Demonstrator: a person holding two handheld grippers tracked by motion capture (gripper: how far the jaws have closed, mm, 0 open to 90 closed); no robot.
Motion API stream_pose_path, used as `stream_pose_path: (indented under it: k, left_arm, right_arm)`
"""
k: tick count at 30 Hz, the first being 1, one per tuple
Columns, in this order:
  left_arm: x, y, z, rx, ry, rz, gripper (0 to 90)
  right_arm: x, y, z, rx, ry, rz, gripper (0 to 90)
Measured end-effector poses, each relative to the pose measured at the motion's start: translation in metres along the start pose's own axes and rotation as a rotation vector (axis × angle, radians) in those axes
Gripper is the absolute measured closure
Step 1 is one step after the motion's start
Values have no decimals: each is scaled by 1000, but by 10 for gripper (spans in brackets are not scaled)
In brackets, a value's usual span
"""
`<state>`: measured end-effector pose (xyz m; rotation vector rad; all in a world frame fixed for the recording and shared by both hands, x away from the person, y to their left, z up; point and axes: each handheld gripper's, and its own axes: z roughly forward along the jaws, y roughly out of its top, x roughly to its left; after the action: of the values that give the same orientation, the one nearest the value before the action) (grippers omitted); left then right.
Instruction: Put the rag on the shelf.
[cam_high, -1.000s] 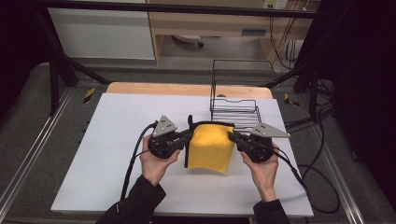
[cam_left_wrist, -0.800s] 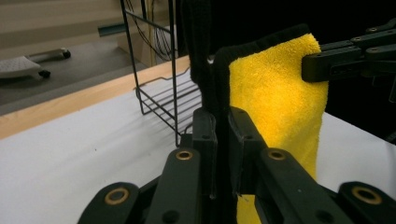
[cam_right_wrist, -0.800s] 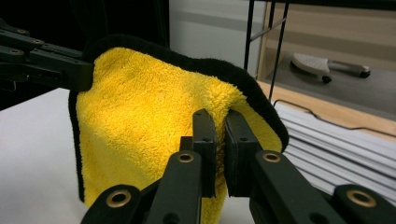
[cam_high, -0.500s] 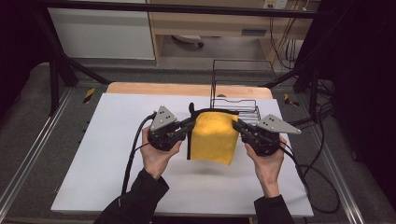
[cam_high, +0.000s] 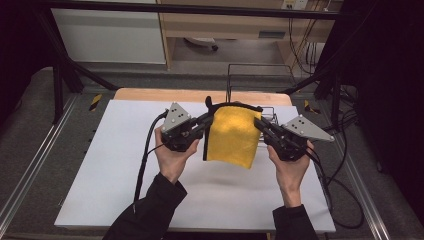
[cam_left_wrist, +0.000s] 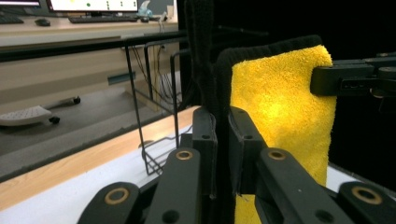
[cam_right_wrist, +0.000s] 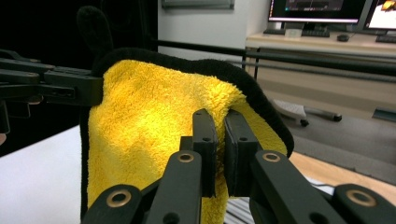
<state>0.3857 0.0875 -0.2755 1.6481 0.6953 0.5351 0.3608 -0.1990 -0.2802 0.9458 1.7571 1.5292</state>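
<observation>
A yellow towel (cam_high: 234, 135) with a black edge hangs folded in the air above the white table top, stretched between both grippers. My left gripper (cam_high: 209, 118) is shut on its upper left corner, and my right gripper (cam_high: 258, 123) is shut on its upper right corner. In the left gripper view the jaws pinch the black edge of the towel (cam_left_wrist: 280, 102), with the right gripper (cam_left_wrist: 327, 79) beyond. In the right gripper view the jaws pinch the towel (cam_right_wrist: 149, 130) near its top, and the left gripper (cam_right_wrist: 95, 88) grips the far corner.
A black wire rack (cam_high: 255, 85) stands at the back of the table behind the towel. The white table top (cam_high: 110, 165) lies below, with a wooden strip (cam_high: 160, 95) along its far edge. Cables trail from both grippers.
Both grippers have risen with the towel, lifting it off the table until it hangs free. The towel now stands in front of the wire rack.
</observation>
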Motion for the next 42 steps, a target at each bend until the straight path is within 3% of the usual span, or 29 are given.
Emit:
stream_pose_path:
  k: [11, 22, 28, 36, 42]
  left_arm:
    - [-1, 23, 12, -89, -7, -1, 822]
    - [0, 47, 26, -157, -12, -7, 822]
    - [-3, 65, 33, -184, -10, 17, 822]
    - [-7, 85, 39, -210, -14, 40, 822]
    - [-5, 94, 38, -242, -16, 27, 822]
  right_arm:
    - [-9, 28, -5, -82, -49, -27, 848]
    - [-20, 48, -4, -156, -81, -23, 848]
    - [-31, 62, -5, -190, -102, -17, 849]
    - [-40, 84, -8, -203, -106, -44, 851]
    - [-39, 99, -7, -204, -110, -89, 852]
